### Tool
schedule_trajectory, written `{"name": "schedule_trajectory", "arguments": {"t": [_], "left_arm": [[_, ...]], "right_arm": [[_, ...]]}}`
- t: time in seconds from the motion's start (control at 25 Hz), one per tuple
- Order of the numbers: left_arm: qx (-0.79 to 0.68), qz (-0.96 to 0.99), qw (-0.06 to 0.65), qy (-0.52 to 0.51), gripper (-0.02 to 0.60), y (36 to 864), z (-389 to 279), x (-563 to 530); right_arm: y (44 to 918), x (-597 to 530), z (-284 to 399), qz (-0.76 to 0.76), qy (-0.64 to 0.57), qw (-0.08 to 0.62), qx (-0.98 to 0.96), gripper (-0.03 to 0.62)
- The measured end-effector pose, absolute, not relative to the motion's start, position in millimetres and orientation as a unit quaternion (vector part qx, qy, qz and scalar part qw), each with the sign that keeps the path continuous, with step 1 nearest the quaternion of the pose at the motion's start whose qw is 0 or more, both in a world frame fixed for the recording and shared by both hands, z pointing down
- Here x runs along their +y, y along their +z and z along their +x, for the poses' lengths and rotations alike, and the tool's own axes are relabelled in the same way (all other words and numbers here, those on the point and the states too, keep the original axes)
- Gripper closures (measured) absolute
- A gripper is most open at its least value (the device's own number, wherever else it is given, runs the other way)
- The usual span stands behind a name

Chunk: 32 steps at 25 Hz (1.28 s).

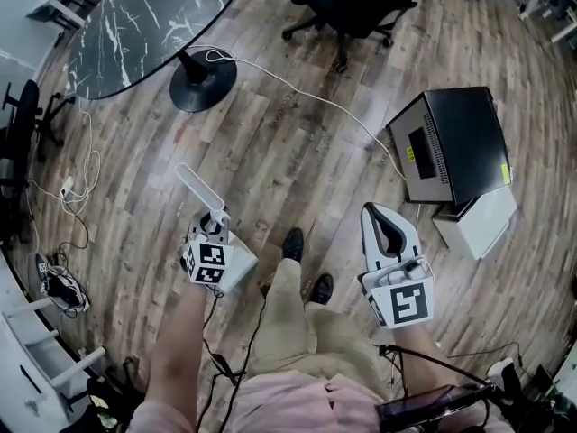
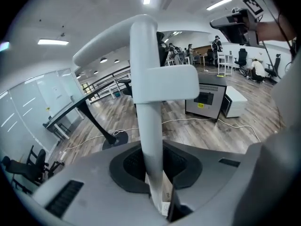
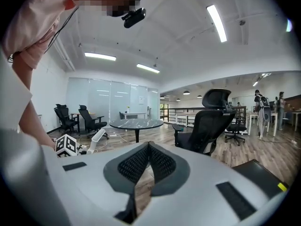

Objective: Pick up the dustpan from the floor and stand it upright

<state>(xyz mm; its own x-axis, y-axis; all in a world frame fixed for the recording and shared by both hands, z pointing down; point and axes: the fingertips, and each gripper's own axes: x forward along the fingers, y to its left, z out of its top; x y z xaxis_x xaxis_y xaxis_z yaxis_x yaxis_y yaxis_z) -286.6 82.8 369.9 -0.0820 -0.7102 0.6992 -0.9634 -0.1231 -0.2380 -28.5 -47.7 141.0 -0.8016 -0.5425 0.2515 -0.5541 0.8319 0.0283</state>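
A white dustpan handle is clamped in my left gripper, which is shut on it and held off the floor. In the left gripper view the handle rises straight up from between the jaws and carries a white clip block partway up. The pan end is hidden below the gripper. My right gripper hangs to the right of the person's legs, its jaws shut with nothing between them. The right gripper view also catches the handle beside the left gripper's marker cube.
A black box and a white box sit on the wooden floor at the right, with a white cable running to the marble table's round base. An office chair stands ahead. Loose cables lie at the left.
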Motion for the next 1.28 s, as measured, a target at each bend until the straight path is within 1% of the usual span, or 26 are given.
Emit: {"name": "schedule_trajectory", "arguments": {"t": [0.16,0.28,0.44,0.76,1.28], "left_arm": [[-0.660,0.635,0.187,0.355,0.531,364.8,-283.9,111.2],[-0.687,0.607,0.203,0.345,0.534,354.1,-290.2,142.6],[-0.701,0.586,0.208,0.349,0.535,347.9,-297.3,182.6],[-0.719,0.584,0.192,0.324,0.535,339.4,-304.0,243.3],[-0.762,0.575,0.192,0.228,0.535,341.1,-355.9,324.4]], "right_arm": [[135.3,-22.4,-6.2,0.278,0.033,0.112,-0.953,0.594],[133.0,7.6,8.3,0.266,0.039,0.113,-0.957,0.592],[135.0,40.0,16.9,0.255,0.046,0.117,-0.959,0.592],[129.7,98.2,-9.3,0.228,0.030,0.114,-0.967,0.594],[104.5,223.2,-60.1,0.231,0.033,0.108,-0.966,0.592]]}}
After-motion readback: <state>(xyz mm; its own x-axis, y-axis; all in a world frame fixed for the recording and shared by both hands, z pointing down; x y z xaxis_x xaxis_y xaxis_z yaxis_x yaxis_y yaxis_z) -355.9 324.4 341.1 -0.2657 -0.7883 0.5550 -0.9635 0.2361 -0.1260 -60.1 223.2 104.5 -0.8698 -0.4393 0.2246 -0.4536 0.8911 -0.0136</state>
